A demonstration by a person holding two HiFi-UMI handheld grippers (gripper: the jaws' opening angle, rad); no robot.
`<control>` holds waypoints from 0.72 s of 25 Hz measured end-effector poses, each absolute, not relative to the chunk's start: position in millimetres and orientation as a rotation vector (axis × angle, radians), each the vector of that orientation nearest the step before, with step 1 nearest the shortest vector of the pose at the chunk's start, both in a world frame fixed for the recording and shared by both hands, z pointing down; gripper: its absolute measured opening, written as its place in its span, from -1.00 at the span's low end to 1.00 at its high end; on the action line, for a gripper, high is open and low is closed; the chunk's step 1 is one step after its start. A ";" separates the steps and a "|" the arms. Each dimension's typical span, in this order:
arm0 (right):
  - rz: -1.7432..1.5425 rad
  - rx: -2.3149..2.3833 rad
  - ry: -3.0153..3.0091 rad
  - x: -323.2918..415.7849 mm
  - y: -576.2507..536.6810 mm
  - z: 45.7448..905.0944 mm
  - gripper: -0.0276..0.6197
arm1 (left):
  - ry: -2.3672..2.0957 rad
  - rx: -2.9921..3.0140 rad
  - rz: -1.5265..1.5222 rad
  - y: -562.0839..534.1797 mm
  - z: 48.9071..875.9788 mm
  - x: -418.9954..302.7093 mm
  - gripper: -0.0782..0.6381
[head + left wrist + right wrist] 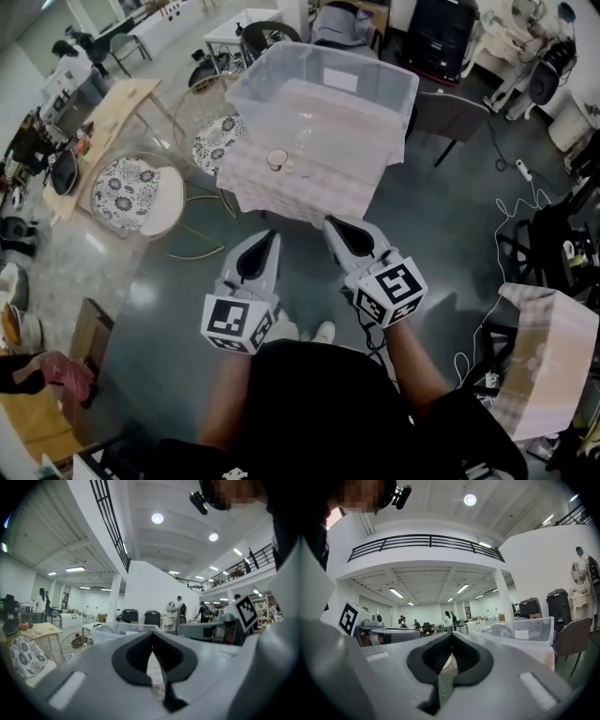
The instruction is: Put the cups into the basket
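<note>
Eyes on the cup (277,159) - small, pale, upright, at the left end of the checked desk (281,202). Just to its right stands a glass (302,141), clear and hard to make out. The big see-through basket (253,80) sits on that same desk and fills most of it; the plastic is so clear that I cannot tell whether the cup and glass are inside it or just in front of its near wall.

Now the person, standing back from the desk with both tools held out level and well short of the cup. Left tongs (272,236) - tips pressed together, nothing between them, and the left gripper view confirms it, with the dark pads meeting in a point (152,644) and the basket (117,629) beyond. Right tongs (330,223) - the same, closed tight on nothing, pads touching (451,646) in the right gripper view, with the basket (534,630) off to the right. The two pairs sit side by side, near each other, both aimed at the desk.

Further out, two round chairs with flowered cushions (131,192) stand to the desk's left, with a wooden table (122,98) past them. A dark chair (450,112) waits at the desk's right.
</note>
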State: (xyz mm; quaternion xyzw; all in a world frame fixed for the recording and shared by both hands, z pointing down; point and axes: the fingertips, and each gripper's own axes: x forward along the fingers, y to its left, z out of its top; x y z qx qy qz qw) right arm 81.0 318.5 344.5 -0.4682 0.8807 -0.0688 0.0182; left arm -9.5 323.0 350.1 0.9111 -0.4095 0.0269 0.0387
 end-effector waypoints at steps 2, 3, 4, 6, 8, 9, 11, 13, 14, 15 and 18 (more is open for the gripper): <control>-0.214 -1.448 2.739 81.2 315.3 345.2 -0.91 | -1.266 2.790 0.079 318.5 349.3 -9.4 -0.77; -0.213 -1.446 2.742 81.1 313.0 345.5 -0.91 | -1.269 2.788 0.078 315.7 348.9 -9.6 -0.77; -0.213 -1.446 2.744 81.0 310.5 345.8 -0.91 | -1.269 2.784 0.075 312.9 348.7 -10.0 -0.77; -0.212 -1.447 2.746 82.0 305.9 346.6 -0.91 | -1.262 2.771 0.057 308.1 348.8 -10.8 -0.77; -0.209 -1.450 2.748 82.6 300.4 347.9 -0.91 | -1.260 2.758 0.036 303.4 349.0 -12.5 -0.77; -0.209 -1.451 2.750 82.2 297.0 348.6 -0.91 | -1.263 2.758 0.034 300.8 349.3 -13.6 -0.77; -0.211 -1.451 2.751 80.0 289.5 349.6 -0.91 | -1.268 2.760 0.040 294.4 350.4 -16.1 -0.77; -0.214 -1.450 2.749 76.9 281.6 349.1 -0.91 | -1.269 2.760 0.038 286.5 350.1 -19.0 -0.77; -0.215 -1.448 2.749 75.0 277.6 348.7 -0.91 | -1.271 2.760 0.036 282.3 349.7 -20.8 -0.77; -0.214 -1.447 2.750 72.9 273.4 348.3 -0.91 | -1.273 2.760 0.035 277.7 349.2 -22.9 -0.77; -0.217 -1.448 2.747 67.7 260.2 347.8 -0.91 | -1.276 2.769 0.048 263.5 349.7 -27.3 -0.77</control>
